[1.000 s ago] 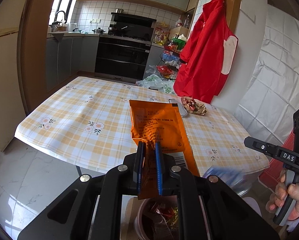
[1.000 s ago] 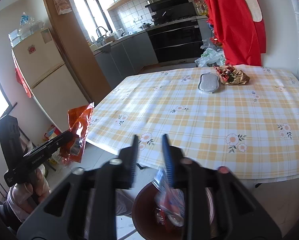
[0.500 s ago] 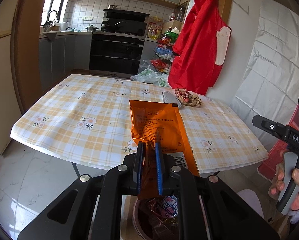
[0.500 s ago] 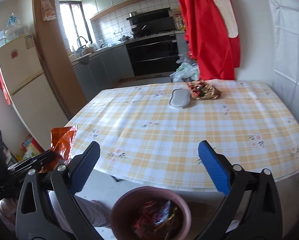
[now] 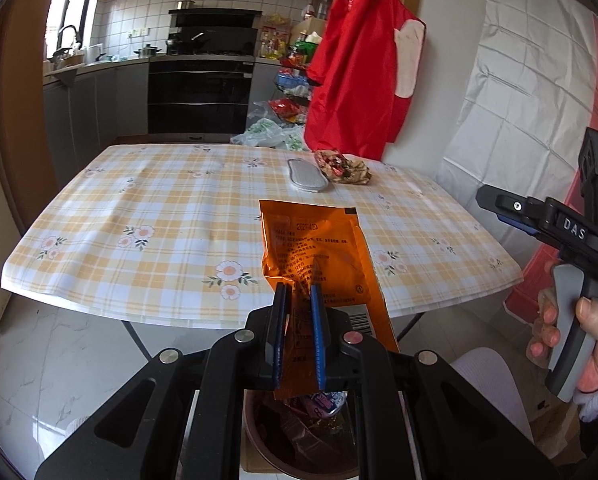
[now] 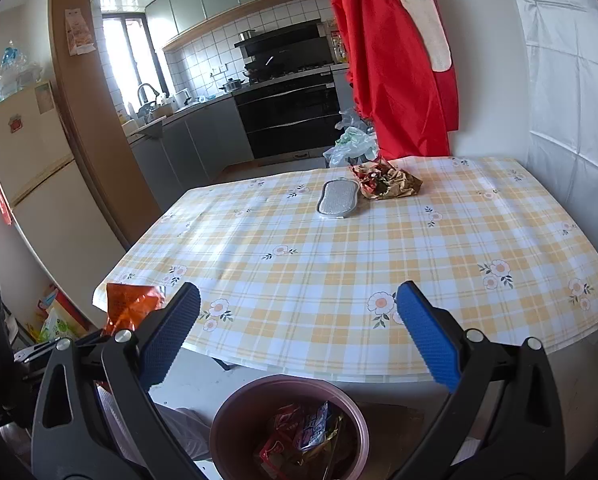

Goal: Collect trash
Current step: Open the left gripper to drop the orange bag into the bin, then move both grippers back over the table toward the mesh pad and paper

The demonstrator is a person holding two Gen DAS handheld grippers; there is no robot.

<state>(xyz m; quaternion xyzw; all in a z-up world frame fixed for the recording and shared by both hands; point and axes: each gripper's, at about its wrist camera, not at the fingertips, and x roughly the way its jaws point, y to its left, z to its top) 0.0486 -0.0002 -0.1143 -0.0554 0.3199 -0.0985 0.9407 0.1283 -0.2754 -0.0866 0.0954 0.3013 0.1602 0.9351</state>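
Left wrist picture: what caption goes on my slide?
Left gripper holds an orange wrapper above the trash bin.

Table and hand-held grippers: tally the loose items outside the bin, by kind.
Crumpled wrapper on the table: 1
Grey oval pad on the table: 1
Orange packet clamped in the left hand-held gripper: 1
Right hand-held gripper, open: 0
Total: 3

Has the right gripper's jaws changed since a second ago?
Yes. The right gripper was nearly closed over the trash bin; now its jaws stand wide apart, framing the bin, with nothing between them.
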